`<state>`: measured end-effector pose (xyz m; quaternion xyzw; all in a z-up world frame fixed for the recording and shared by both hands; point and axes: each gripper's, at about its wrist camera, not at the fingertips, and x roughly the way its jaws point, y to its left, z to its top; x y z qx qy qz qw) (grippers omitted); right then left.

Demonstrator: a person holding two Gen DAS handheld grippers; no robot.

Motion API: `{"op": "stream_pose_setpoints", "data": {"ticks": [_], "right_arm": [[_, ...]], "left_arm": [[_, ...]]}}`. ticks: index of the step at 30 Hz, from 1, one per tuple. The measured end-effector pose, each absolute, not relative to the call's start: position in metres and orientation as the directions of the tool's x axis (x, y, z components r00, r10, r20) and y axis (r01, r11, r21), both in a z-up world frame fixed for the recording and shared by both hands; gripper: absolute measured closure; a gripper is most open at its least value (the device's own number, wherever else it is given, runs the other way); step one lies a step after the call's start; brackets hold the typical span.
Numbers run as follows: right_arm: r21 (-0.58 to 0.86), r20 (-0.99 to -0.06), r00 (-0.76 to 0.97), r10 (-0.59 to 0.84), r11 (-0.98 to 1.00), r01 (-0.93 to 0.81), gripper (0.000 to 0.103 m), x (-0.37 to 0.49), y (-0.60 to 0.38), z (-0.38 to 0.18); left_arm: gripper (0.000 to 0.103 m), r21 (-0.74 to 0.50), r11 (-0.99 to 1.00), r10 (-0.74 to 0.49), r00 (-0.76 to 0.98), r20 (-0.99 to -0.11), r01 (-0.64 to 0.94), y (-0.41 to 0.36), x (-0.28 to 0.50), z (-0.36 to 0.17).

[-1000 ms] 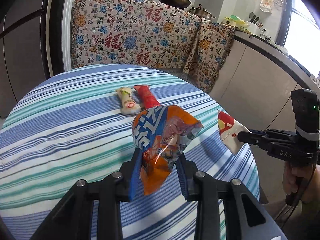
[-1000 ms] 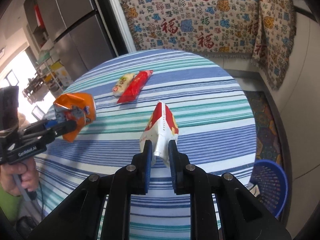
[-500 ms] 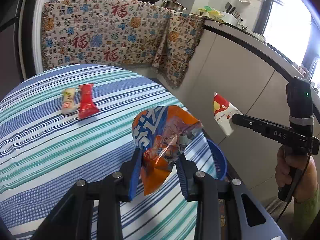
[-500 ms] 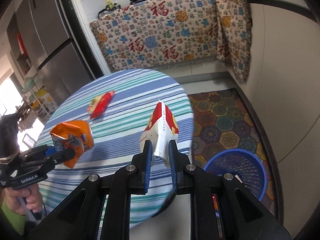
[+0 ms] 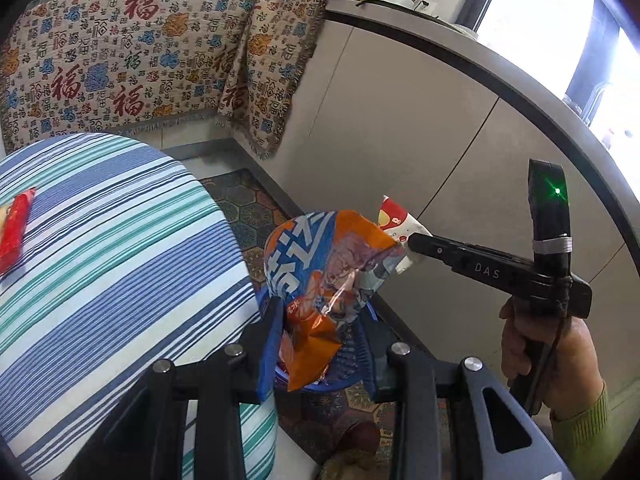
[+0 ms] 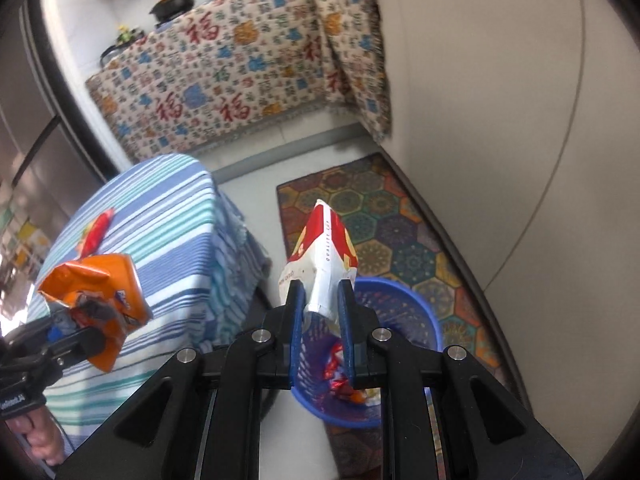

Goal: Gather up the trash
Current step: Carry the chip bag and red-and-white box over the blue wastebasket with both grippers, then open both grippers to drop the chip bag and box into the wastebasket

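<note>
My left gripper (image 5: 320, 344) is shut on a crumpled orange and blue snack bag (image 5: 328, 276), held past the table's edge over a blue basket (image 5: 352, 364) on the floor. The same orange bag (image 6: 96, 292) shows at lower left in the right wrist view. My right gripper (image 6: 322, 320) is shut on a red and white wrapper (image 6: 324, 256), above the blue basket (image 6: 416, 308), which holds some wrappers. That red and white wrapper (image 5: 394, 224) also peeks out behind the orange bag. A red packet (image 5: 14, 226) lies on the striped table (image 5: 120, 260).
A patterned rug (image 6: 384, 216) covers the floor under the basket. Grey cabinet fronts (image 5: 400, 140) curve along the right. A printed cloth (image 5: 140, 64) hangs over the counter at the back, with pots on top. A hand in a green sleeve (image 5: 552, 356) grips the right tool.
Both grippers have swung right, off the table toward the cabinets, each keeping its wrapper. The blue basket has come under them. The table and red packet have slid left.
</note>
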<state>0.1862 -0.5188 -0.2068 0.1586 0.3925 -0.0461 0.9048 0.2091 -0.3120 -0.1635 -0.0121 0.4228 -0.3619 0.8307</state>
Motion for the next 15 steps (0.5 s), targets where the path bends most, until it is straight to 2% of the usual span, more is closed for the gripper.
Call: {"op": "stream_pose_setpoints", "data": {"ticks": [15], "right_arm": [[0.286,-0.759,0.648,0.061,0.926,0.247,0.087,0.176,-0.552,-0.238]], "left_arm": [[0.069,-0.212,0.751,-0.535,0.388,-0.751,0.625,-0.38,0.209,-0.201]]}}
